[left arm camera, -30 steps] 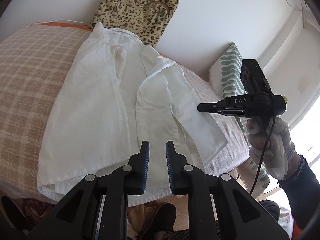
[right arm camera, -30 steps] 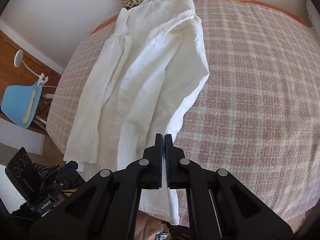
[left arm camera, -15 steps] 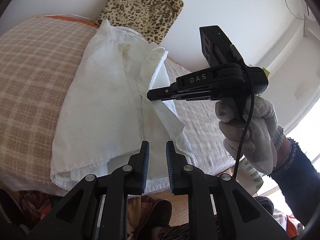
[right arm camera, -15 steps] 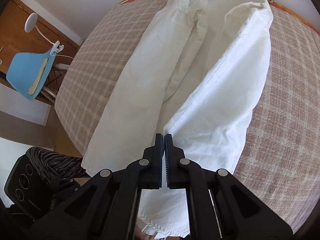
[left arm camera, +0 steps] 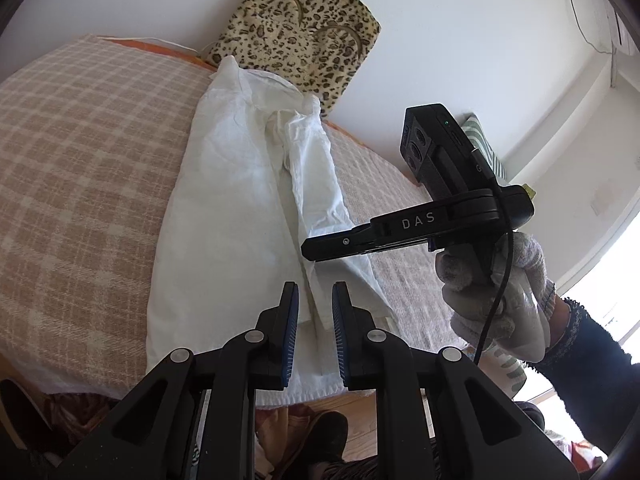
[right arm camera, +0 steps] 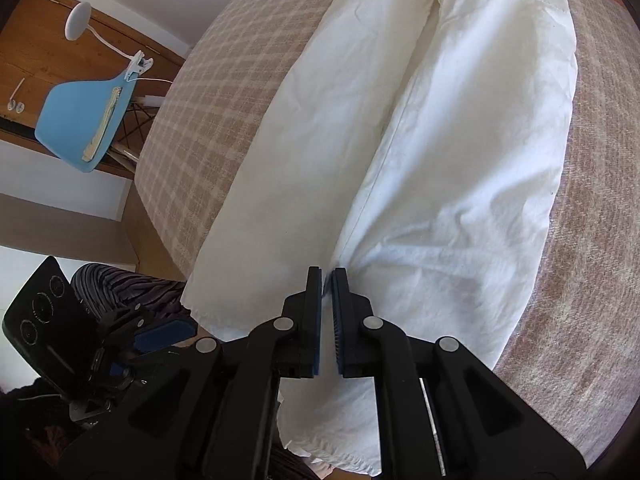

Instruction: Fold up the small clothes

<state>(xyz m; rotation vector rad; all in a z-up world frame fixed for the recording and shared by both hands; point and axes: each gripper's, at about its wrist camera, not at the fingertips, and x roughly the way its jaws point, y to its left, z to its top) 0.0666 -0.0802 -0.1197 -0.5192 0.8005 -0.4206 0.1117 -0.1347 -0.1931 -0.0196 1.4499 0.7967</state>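
Shirt [left arm camera: 224,216] white, lies lengthwise on plaid bed [left arm camera: 80,152], collar toward leopard pillow [left arm camera: 300,28], hem at near bed edge; right side folded over middle. Right gripper [right arm camera: 327,276] nearly closed, narrow gap, pinching edge of folded flap near hem; gloved hand [left arm camera: 496,292] holds it. Left gripper [left arm camera: 313,304] parted to narrow gap, holds nothing, hovers above hem. Blue chair [right arm camera: 84,120] and white lamp [right arm camera: 78,20] beside bed. Green striped cushion [left arm camera: 486,144] by wall
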